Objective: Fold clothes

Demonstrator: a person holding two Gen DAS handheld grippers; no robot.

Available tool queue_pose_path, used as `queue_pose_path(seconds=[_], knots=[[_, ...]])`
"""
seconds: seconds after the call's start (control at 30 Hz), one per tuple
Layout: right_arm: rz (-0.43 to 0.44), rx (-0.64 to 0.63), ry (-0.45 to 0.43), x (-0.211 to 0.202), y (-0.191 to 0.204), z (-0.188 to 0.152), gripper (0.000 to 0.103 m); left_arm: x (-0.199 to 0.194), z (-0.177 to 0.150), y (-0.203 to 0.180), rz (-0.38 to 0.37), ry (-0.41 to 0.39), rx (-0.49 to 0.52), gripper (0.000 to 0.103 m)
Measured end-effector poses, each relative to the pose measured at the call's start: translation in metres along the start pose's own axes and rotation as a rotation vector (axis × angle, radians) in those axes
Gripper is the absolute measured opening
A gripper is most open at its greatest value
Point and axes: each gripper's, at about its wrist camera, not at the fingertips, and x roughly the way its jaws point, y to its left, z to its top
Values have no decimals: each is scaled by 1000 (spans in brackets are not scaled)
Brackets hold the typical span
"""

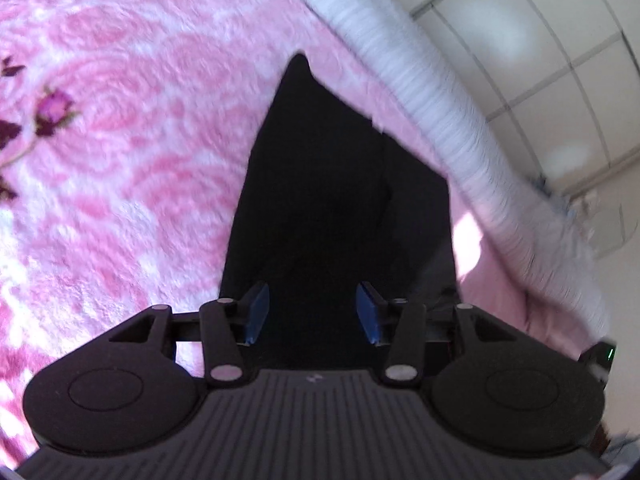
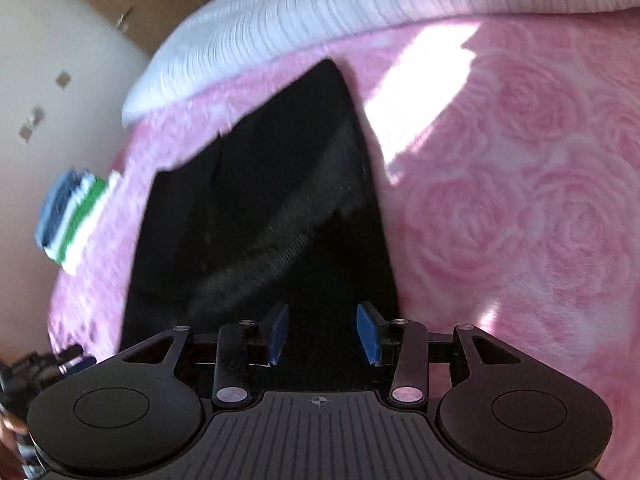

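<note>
Lying flat on pink rose blanket [image 1: 120, 140]: black garment [image 1: 328, 184]. Hovering over it, left gripper [image 1: 313, 314] and right gripper [image 2: 322, 332], both gaping wide, gripping nothing. Bordering beyond: white ribbed bedding [image 2: 300, 12]; striped folded cloth [image 2: 72, 216] sitting at blanket's edge.

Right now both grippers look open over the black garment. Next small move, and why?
Probably lower both and close on the near edge. The left gripper and right gripper each have their blue pads spread with black garment showing between them, nothing pinched. The cloth lies flat on the pink blanket, its ribbed band exposed, so a grasp seems to come before any fold.
</note>
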Motion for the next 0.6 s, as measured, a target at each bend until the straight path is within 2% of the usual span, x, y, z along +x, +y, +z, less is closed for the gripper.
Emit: queue_pose_path(seconds=[0.17,0.3,0.33,0.37,0.4,0.5,0.6], knots=[[-10,-81,32,27,-1,11,42,36,9,-8,46,56,147,43],[0,-162,42,57,4,22,45,59,14,-11,92,71,229,41],[5,-174,50,64,5,23,45,61,14,-11,88,70,242,38],[14,-180,68,71,4,24,45,62,13,-12,89,66,263,20],[20,-184,83,76,5,22,45,62,12,-14,93,63,288,12],[0,-250,75,74,10,16,10,54,7,-15,84,37,318,8],[-1,-288,23,59,15,14,9,39,4,-20,74,-21,332,7]])
